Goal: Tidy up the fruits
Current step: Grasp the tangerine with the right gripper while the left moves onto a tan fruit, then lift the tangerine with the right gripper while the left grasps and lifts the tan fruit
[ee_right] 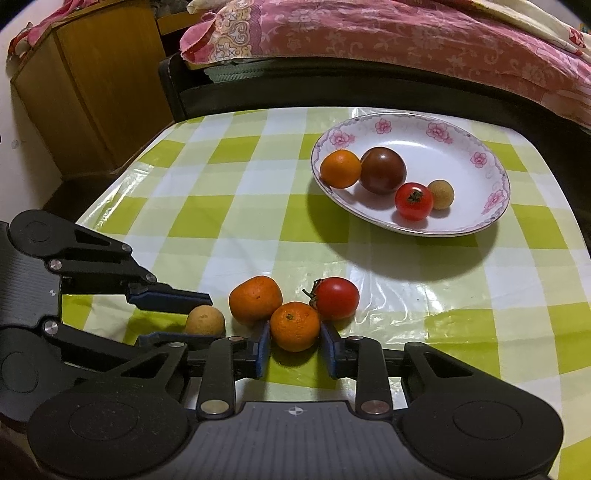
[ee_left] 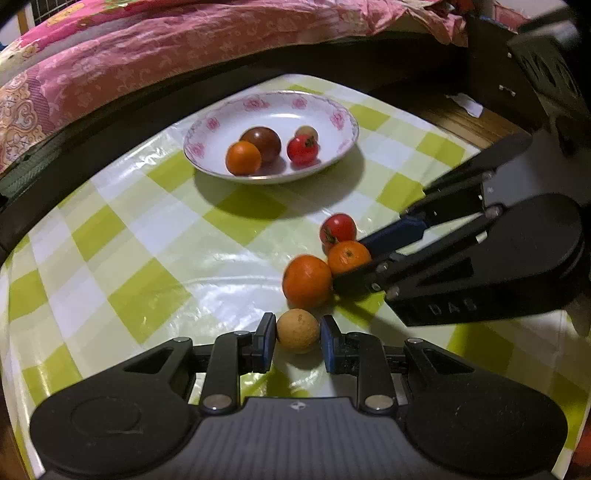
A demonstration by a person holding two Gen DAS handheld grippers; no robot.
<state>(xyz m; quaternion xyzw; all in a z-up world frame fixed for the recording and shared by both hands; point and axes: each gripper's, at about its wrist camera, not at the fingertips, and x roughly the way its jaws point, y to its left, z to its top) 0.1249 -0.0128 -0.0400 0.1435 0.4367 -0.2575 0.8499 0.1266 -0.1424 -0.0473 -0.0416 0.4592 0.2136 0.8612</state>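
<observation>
A white floral plate (ee_left: 343, 122) (ee_right: 491, 173) holds an orange, a dark tomato, a red tomato and a tan longan. On the checked cloth lie a tan longan (ee_left: 297, 331) (ee_right: 205, 320), a large orange (ee_left: 307, 281) (ee_right: 255, 299), a small orange (ee_left: 348, 256) (ee_right: 294, 325) and a red tomato (ee_left: 339, 227) (ee_right: 337, 298). My left gripper (ee_left: 298, 341) (ee_right: 192, 317) closely brackets the tan longan; contact is unclear. My right gripper (ee_right: 294, 341) (ee_left: 364, 258) closely brackets the small orange on the table.
A bed with a pink floral cover (ee_left: 147, 48) (ee_right: 406, 33) runs along the table's far side. A wooden cabinet (ee_right: 92, 85) stands at the far left. The table edge (ee_left: 461, 122) lies behind the plate on the right.
</observation>
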